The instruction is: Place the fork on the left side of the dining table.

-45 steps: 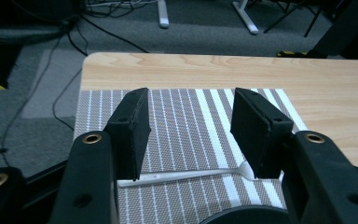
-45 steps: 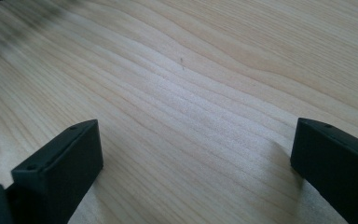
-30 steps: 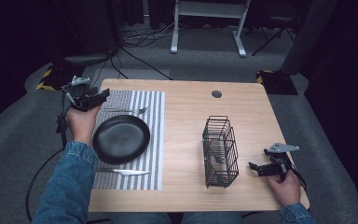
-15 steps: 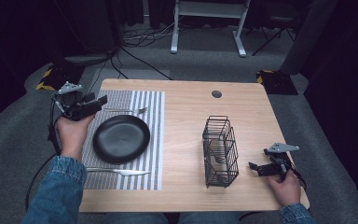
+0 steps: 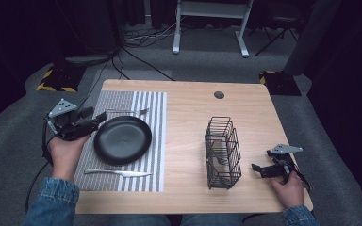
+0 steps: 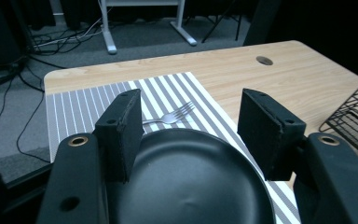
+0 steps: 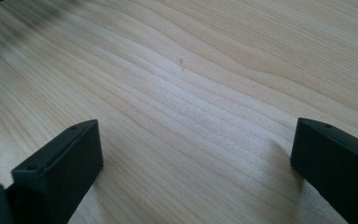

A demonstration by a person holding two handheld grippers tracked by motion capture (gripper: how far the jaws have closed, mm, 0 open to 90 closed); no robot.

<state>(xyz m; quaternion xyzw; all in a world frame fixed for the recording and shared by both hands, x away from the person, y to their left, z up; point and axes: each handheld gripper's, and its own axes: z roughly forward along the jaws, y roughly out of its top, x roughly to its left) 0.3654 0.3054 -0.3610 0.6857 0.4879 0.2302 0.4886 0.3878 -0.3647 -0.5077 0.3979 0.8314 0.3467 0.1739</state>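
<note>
Left gripper (image 5: 96, 121) released, jaws spread, sitting at the left rim of the plate (image 5: 122, 140) on the striped mat (image 5: 155, 141); plate lies straight ahead between the jaws. Fork (image 6: 170, 115) beyond it, knife (image 5: 118, 173) nearer. Right gripper (image 5: 259, 168) released over bare table (image 7: 191, 70), right of the basket (image 5: 222, 151). Left hand nearer.

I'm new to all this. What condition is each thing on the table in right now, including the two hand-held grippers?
Left hand-held gripper: open, jaws over the plate's near edge.
Right hand-held gripper: open, above bare table.
Black plate: empty, flat on the striped placemat.
Fork: lying beyond the plate.
Knife: lying before the plate.
Wire basket: upright.
</note>
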